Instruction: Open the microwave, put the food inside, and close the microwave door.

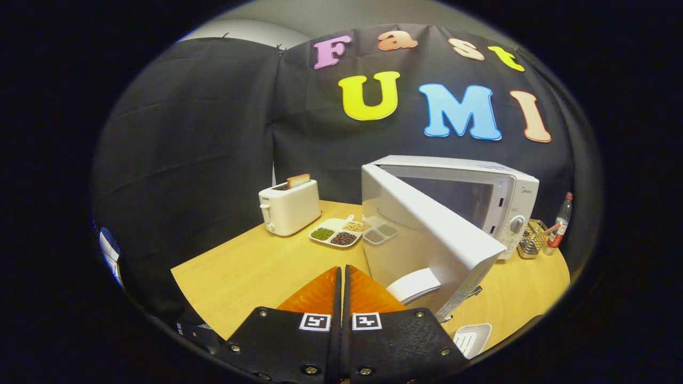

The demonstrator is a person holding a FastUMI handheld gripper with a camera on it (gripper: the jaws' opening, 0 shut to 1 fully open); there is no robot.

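Note:
A white microwave (512, 197) stands on the wooden table (256, 266), beyond my fingers and to the right. Its door (427, 234) is swung wide open toward me, and the dark cavity shows behind it. The door's white handle (415, 284) lies just right of my fingertips. A white divided plate of beans and grains (337, 232) sits on the table between the toaster and the open door, well ahead of the fingers. My gripper (342, 268) is shut, fingers pressed together with nothing between them, low over the table's near part.
A white toaster (290, 208) with a bread slice stands left of the plate. A wire basket (533, 240) and a red-labelled bottle (560, 221) stand right of the microwave. A small white ribbed item (472, 338) lies at the table's near edge.

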